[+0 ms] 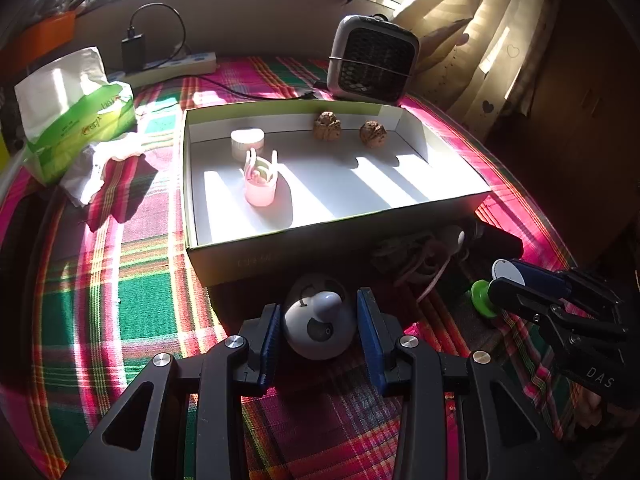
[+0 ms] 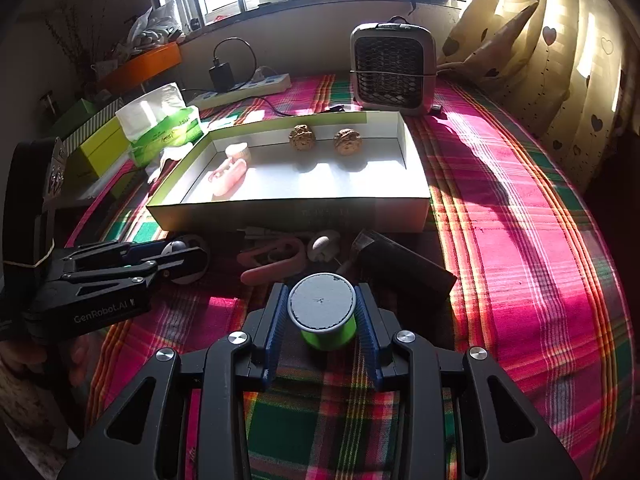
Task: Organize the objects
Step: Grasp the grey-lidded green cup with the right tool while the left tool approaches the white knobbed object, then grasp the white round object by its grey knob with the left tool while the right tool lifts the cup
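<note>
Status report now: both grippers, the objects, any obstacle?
Left gripper shut on grey round gadget. Right gripper shut on green spool. Both in front of white box. Pink clip and black case lie between.

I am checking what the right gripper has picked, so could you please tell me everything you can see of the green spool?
The green spool is a small reel with bright green flanges and a flat grey-white round end face, plastic by its look. It sits between the blue pads of the right gripper, which press on its sides. Its face points up towards that camera. It is above the plaid cloth, in front of the shallow box; whether it touches the cloth cannot be told.
</note>
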Action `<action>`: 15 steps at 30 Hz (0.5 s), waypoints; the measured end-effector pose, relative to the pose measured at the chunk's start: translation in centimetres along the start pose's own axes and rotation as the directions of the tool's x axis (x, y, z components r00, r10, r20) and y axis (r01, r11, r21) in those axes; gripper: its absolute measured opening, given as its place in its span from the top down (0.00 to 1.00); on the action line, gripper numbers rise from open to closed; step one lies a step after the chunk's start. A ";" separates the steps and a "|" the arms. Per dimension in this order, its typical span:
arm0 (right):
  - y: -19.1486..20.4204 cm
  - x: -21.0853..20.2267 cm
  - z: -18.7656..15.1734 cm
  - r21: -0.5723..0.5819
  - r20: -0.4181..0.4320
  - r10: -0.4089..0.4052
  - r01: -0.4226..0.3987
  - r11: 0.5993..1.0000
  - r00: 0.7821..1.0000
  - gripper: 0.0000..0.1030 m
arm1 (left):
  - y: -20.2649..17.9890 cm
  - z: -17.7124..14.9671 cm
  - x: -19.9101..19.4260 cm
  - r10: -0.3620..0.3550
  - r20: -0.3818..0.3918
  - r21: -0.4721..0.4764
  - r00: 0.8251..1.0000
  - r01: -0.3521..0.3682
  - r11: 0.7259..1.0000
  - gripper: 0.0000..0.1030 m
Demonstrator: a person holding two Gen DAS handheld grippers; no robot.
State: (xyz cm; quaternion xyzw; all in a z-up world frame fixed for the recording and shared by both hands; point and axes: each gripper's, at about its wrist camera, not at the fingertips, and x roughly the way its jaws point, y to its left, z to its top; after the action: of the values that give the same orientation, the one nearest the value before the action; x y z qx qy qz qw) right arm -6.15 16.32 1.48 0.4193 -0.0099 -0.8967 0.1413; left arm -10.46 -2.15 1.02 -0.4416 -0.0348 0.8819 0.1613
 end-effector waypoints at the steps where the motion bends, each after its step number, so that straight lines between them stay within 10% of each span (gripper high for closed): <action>1: -0.2 0.1 -0.1 0.007 -0.001 0.005 -0.005 1.000 1.000 0.66 | 0.0 0.0 0.0 0.000 0.000 0.000 1.000 0.000 1.000 0.67; 15: -0.6 1.7 -0.6 -0.004 -0.012 0.013 -0.013 1.000 1.000 0.57 | -1.5 -0.2 0.2 0.069 0.009 0.075 0.998 -0.070 0.995 0.61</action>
State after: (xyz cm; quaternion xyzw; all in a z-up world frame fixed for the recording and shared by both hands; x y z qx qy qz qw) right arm -6.88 16.50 -0.22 0.4244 -0.0100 -0.8932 0.1480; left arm -10.03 -0.69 1.03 -0.4335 0.0131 0.8890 0.1468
